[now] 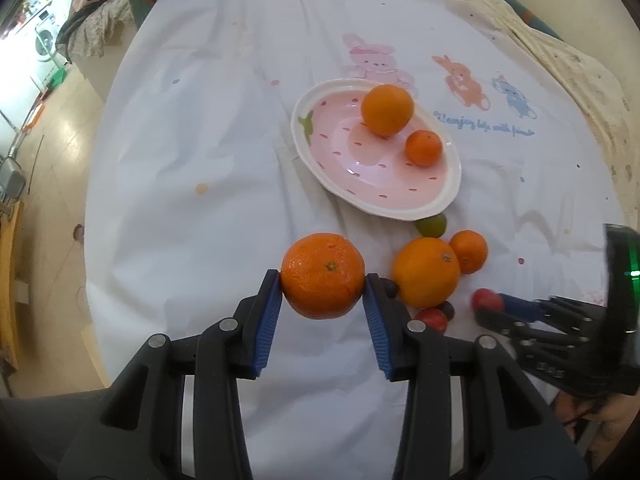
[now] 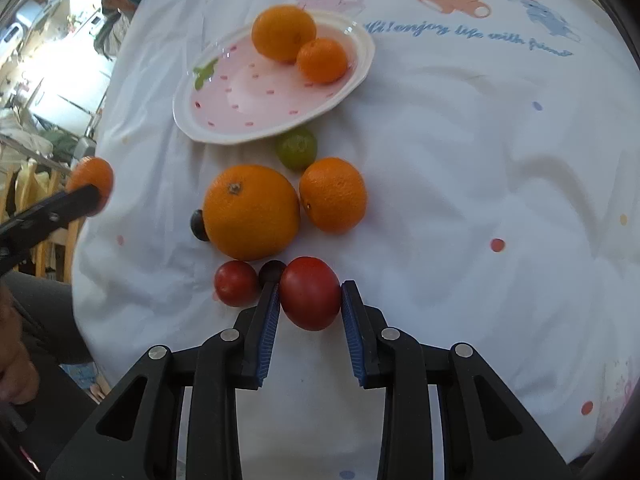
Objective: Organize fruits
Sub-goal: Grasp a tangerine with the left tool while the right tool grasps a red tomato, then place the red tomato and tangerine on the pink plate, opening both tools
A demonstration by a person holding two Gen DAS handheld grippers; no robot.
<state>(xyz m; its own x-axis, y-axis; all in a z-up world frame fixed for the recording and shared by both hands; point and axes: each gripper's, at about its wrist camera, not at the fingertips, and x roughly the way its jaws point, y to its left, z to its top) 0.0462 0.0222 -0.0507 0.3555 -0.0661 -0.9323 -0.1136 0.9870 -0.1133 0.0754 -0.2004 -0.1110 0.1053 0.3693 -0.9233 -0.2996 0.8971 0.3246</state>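
My left gripper (image 1: 323, 280) is shut on a mandarin (image 1: 322, 275) and holds it above the cloth, short of the pink plate (image 1: 332, 160). The plate holds an orange (image 1: 387, 109) and a small mandarin (image 1: 423, 148). My right gripper (image 2: 309, 294) is shut on a red plum (image 2: 310, 292). Loose on the cloth in the right wrist view lie a big orange (image 2: 251, 212), a mandarin (image 2: 333, 195), a green lime (image 2: 297, 148), a second red plum (image 2: 236, 283) and two dark grapes (image 2: 198, 225). The left gripper's mandarin (image 2: 91, 179) shows at the left edge.
The white printed tablecloth (image 2: 480, 184) covers the round table. The table's left edge (image 1: 94, 216) drops to the floor. A beige cloth (image 1: 568, 60) lies at the far right. A person's hand (image 2: 12, 368) is at the lower left.
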